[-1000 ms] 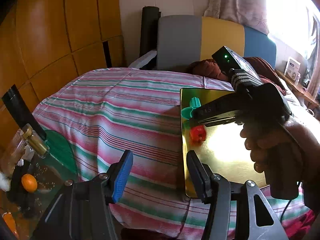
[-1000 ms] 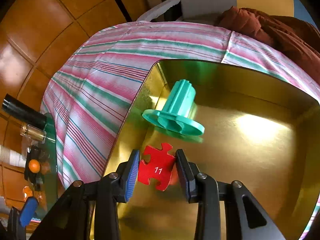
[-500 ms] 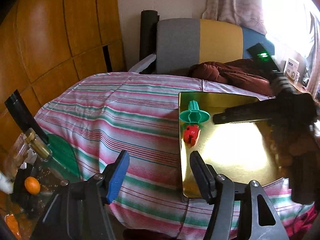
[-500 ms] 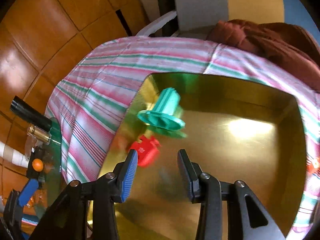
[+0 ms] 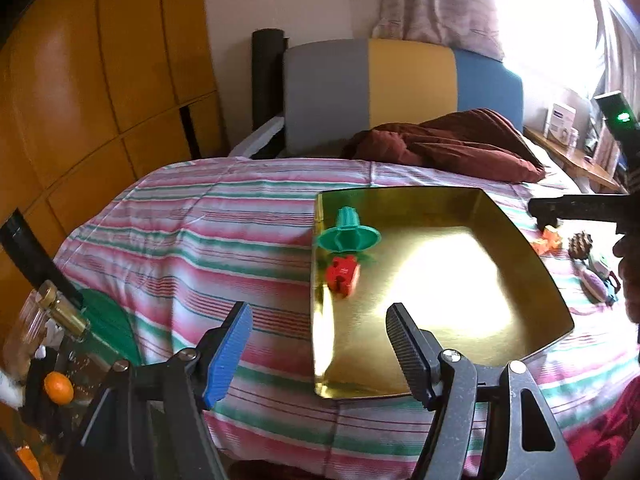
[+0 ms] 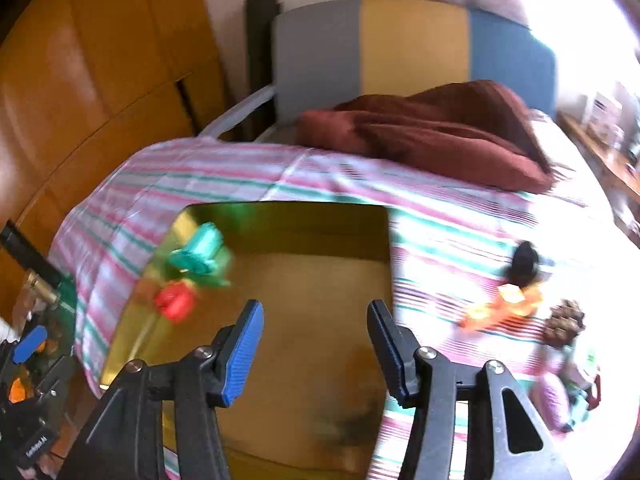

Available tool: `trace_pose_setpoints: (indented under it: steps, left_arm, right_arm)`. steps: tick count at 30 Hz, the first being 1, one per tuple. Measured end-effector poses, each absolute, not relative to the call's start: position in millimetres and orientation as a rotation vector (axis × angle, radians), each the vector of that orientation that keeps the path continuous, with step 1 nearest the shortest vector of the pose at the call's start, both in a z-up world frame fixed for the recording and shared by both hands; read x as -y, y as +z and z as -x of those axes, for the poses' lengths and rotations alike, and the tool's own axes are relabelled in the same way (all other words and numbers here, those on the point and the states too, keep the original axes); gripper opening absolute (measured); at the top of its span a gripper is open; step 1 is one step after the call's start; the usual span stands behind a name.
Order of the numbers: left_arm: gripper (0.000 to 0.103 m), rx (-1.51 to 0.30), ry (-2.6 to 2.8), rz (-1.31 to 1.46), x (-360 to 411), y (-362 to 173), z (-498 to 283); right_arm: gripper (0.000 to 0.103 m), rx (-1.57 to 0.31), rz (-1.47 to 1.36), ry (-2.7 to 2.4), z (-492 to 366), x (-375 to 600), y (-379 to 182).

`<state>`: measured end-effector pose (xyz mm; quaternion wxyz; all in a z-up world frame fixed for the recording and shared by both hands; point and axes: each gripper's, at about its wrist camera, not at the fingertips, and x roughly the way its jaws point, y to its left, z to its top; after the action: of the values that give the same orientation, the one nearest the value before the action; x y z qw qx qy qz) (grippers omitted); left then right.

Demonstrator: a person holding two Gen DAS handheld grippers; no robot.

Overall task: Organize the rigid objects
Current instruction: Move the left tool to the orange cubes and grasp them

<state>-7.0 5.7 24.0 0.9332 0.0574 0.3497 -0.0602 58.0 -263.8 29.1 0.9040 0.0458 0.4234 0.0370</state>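
Gold tray on the striped bed holds the red puzzle piece beside the teal spool. Right hand-held gripper: jaws opening, empty, piece ahead-left. Left hand-held gripper: opening, empty.

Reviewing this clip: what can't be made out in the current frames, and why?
- Right wrist view: motion blur smears the red puzzle piece and teal spool in the gold tray; the piece's printed number is unreadable.
- Left wrist view: the right gripper is cut off by the right edge, so its fingers are not visible.
- Both views: the small items right of the tray, such as the pinecone, are too small, blurred or overexposed to identify fully.
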Motion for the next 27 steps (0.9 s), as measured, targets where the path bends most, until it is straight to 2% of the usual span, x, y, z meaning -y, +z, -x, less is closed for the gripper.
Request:
trace_pose_setpoints:
  steps: [5, 8, 18, 23, 27]
  left_arm:
    - [0.075, -0.707, -0.174, -0.15, 15.5, 27.4, 7.0]
    - [0.075, -0.699, -0.21, -0.175, 31.2, 29.4, 6.5]
    - [0.075, -0.721, -0.399, -0.223, 97.4, 33.6, 1.9]
    - [0.075, -0.761, -0.506, -0.237, 143.3, 32.3, -1.9]
    - [0.075, -0.807, -0.584, -0.242, 182.4, 27.3, -7.9]
  right_arm:
    - [0.056, -0.849, -0.144, -0.061, -39.2, 328.5, 32.4]
    - [0.061, -0.835, -0.195, -0.164, -25.6, 373.9, 32.4]
    - [0.062, -0.785, -0.358, -0.533, 22.5, 510.2, 6.8]
    - [0.063, -0.764, -0.649, -0.63, 52.9, 568.5, -17.8]
    - [0.063, -0.775, -0.72, -0.631, 58.8, 580.1, -24.3]
